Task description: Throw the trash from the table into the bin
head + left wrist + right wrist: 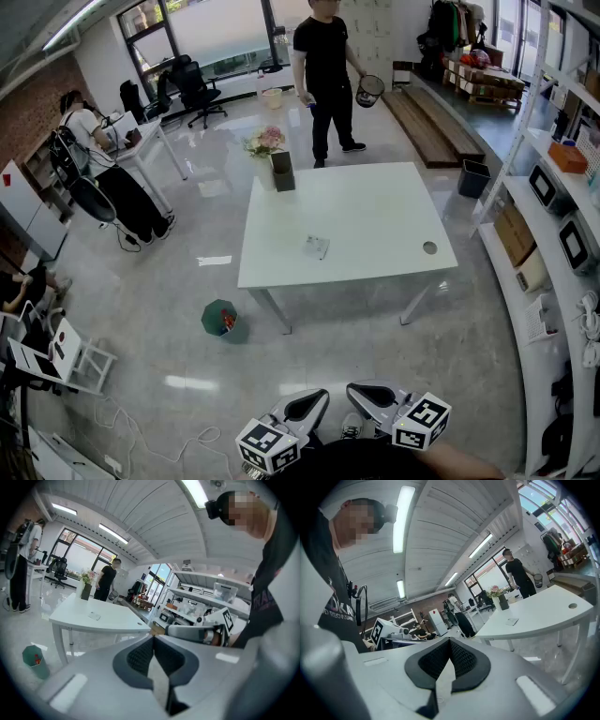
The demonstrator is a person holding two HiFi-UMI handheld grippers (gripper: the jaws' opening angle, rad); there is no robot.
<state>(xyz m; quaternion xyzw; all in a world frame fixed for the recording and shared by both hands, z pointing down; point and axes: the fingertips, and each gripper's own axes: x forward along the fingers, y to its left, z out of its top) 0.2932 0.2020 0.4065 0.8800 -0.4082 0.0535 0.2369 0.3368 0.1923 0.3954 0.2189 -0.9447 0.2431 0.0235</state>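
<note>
A flat piece of paper trash [317,247] lies near the middle of the white table [375,216]. A green bin [221,319] with something red inside stands on the floor by the table's near left leg. My left gripper [317,397] and right gripper [360,389] are held low and close together, well short of the table. Both are shut with nothing between the pads. In the left gripper view the trash [95,616] and the bin [35,661] show beyond the shut left gripper [153,643]. The right gripper view shows the trash [512,621] past the shut right gripper [450,643].
A person in black [327,75] stands at the table's far side holding a mesh basket [370,91]. Flowers [266,142] and a dark box [282,172] are at the far left corner. Shelves [553,216] line the right; desks, chairs and seated people fill the left.
</note>
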